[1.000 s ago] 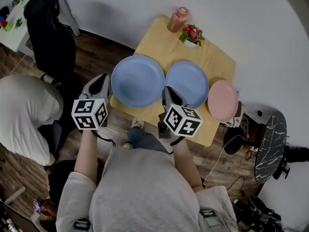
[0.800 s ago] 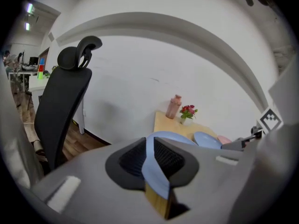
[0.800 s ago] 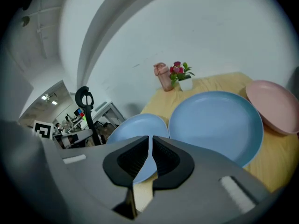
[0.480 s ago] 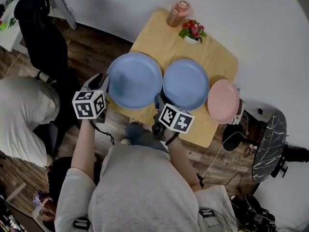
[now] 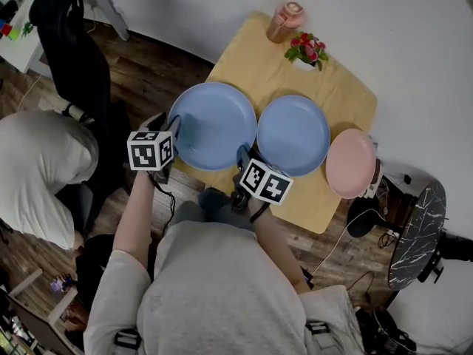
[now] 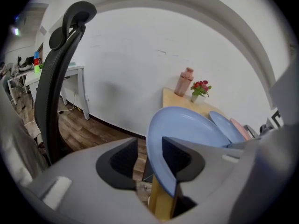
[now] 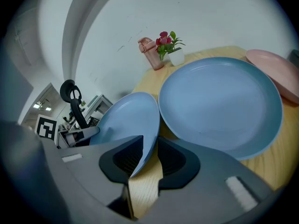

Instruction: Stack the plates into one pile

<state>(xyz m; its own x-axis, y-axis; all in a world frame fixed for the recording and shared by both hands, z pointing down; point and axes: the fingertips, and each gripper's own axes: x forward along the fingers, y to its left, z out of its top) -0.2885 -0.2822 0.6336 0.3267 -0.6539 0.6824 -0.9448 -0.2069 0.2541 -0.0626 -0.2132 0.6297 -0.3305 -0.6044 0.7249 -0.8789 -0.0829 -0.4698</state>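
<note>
Big plate sits at worktop left corner, rim overhanging. Left claw just been opening, jaws wide, rim between, no squeeze. Right claw likewise loose round rim. Tip: slide both deeper, close together, lift level.

Blue plates, pink plate, yellow table

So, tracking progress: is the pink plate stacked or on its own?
On its own: pink plate lies bare on the table, beside the middle blue plate.
</note>
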